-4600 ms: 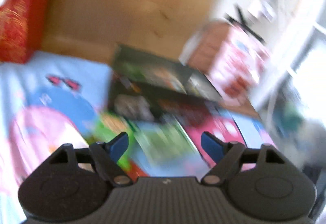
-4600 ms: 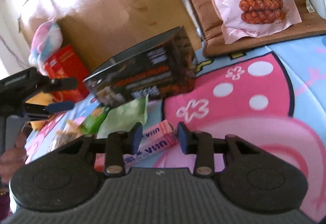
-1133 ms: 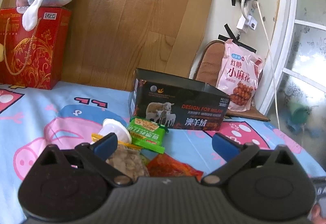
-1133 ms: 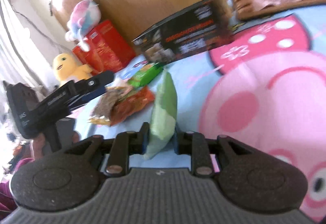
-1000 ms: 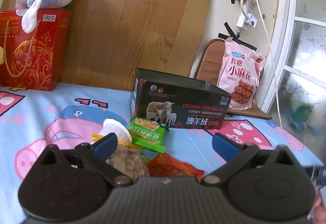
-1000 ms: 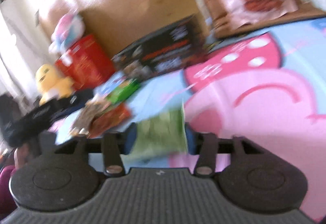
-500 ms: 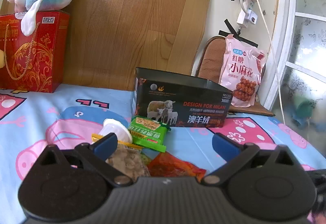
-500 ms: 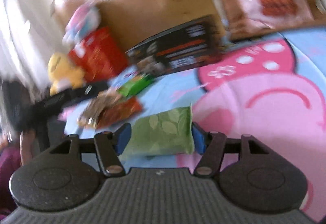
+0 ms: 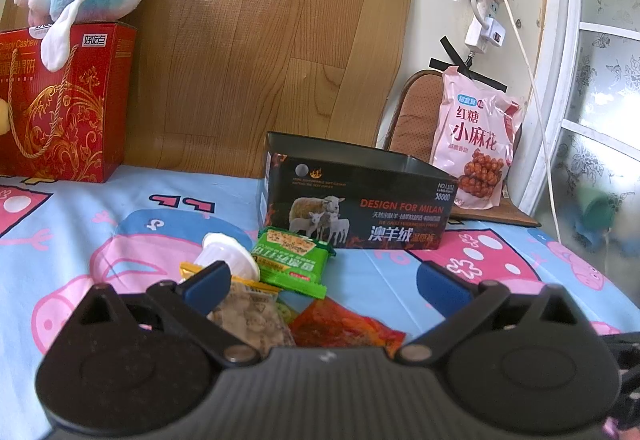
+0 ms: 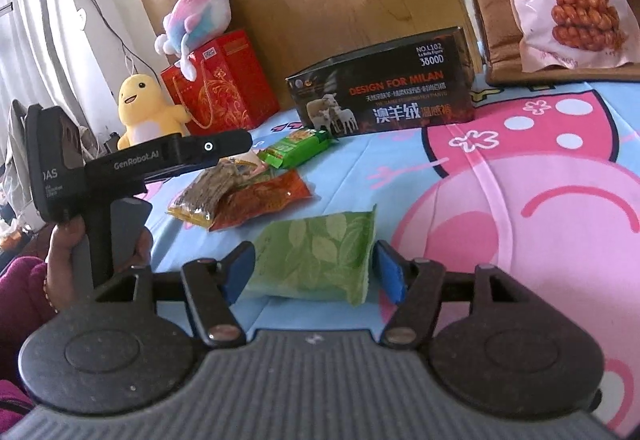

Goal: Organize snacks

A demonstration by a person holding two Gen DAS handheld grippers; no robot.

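Green leaf-print pouch [image 10: 316,252] lies flat on the bedsheet [image 10: 520,176], well in front of the black box [image 10: 384,88], between the right tongs [image 10: 314,270]; pads apart, at most brushing its edges, not clamped. Risk: closing on the soft puffy pouch crushes it or it squirts out, since the film looks slick. Left tongs [image 9: 320,280] spread wide, empty, over the snack pile just in front of the box: orange packet [image 9: 344,324], brown packet [image 9: 248,316], green biscuit pack [image 9: 294,254], white cup [image 9: 228,252]. Overlapping packs could drag together on a grab. Box rim may catch a tilted pouch
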